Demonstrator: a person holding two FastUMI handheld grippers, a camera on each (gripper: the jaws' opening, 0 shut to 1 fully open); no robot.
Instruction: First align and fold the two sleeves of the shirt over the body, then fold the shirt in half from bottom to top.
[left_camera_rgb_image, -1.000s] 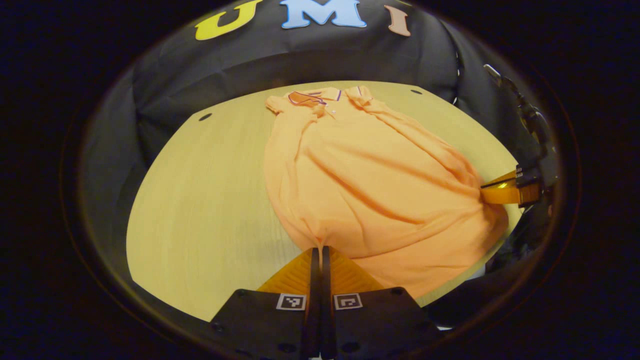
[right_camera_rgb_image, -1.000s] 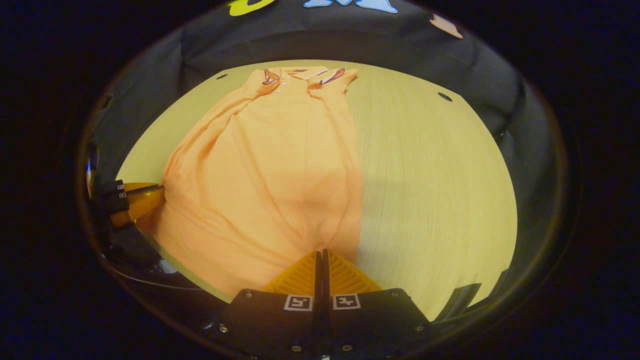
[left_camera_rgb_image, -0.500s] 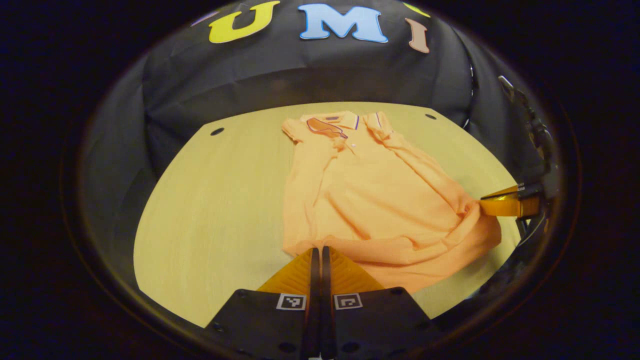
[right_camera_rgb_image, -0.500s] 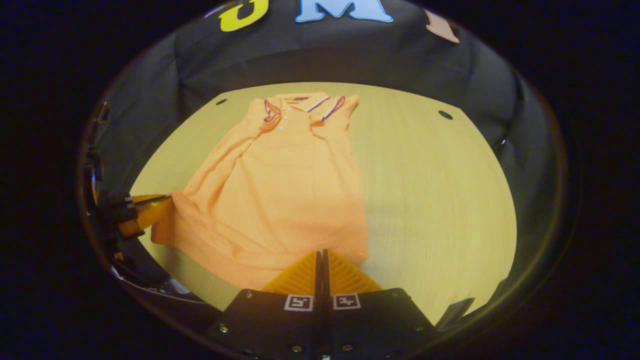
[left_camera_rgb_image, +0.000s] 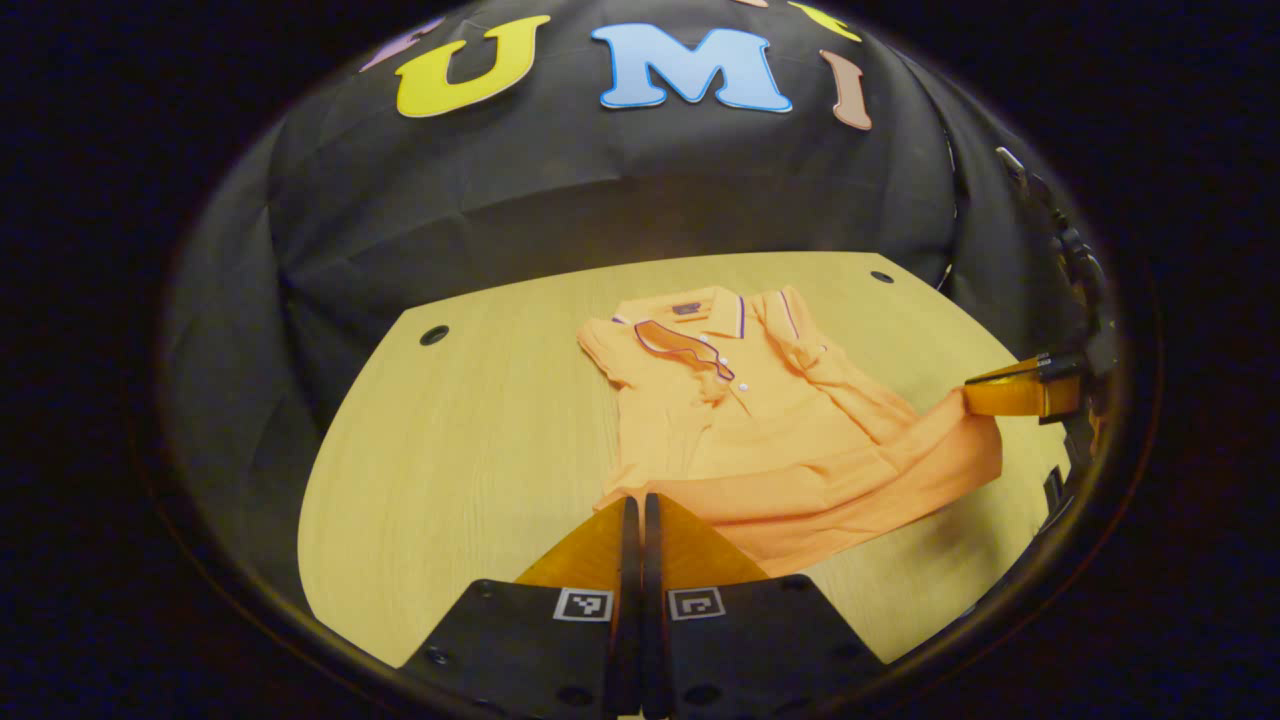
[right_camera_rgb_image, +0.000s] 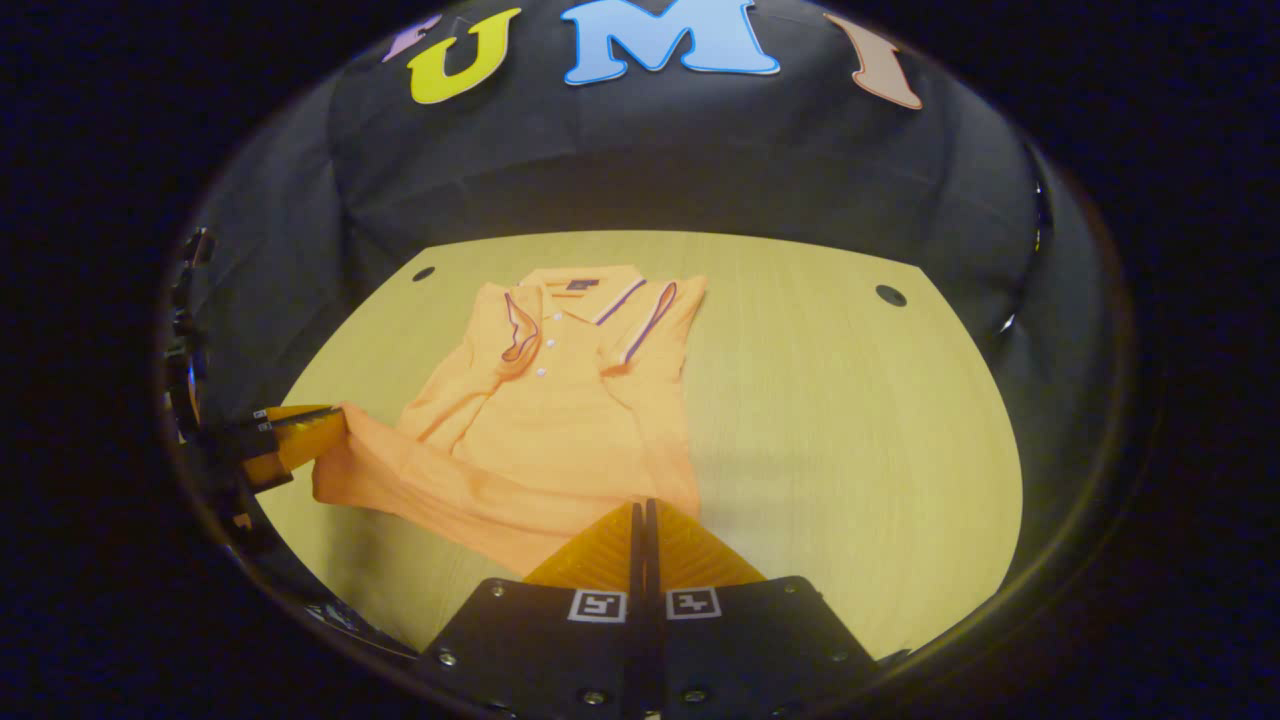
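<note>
In the left gripper view, the left gripper (left_camera_rgb_image: 636, 500) sits nearest, its two fingers pressed together on one bottom corner of the orange polo shirt (left_camera_rgb_image: 760, 420), holding the hem raised off the wooden bench (left_camera_rgb_image: 470, 430). Farther off, toward the bench's right edge, the right gripper (left_camera_rgb_image: 1010, 395) pinches the other bottom corner, so the hem hangs as a lifted band between the two. Beyond that band the body of the shirt lies flat on the bench, and at its far end the collar (left_camera_rgb_image: 690, 330), trimmed with dark stripes, points toward the bench's far edge.

In the right gripper view, the right gripper (right_camera_rgb_image: 640, 505) is closest, fingers closed together on the shirt's (right_camera_rgb_image: 560, 400) hem. The left gripper (right_camera_rgb_image: 300, 435) shows near the bench's (right_camera_rgb_image: 850, 420) left edge, clamping the opposite corner. The raised hem runs between them; past it the sleeves lie folded over the body, and the collar (right_camera_rgb_image: 590, 300) rests near the far edge.
</note>
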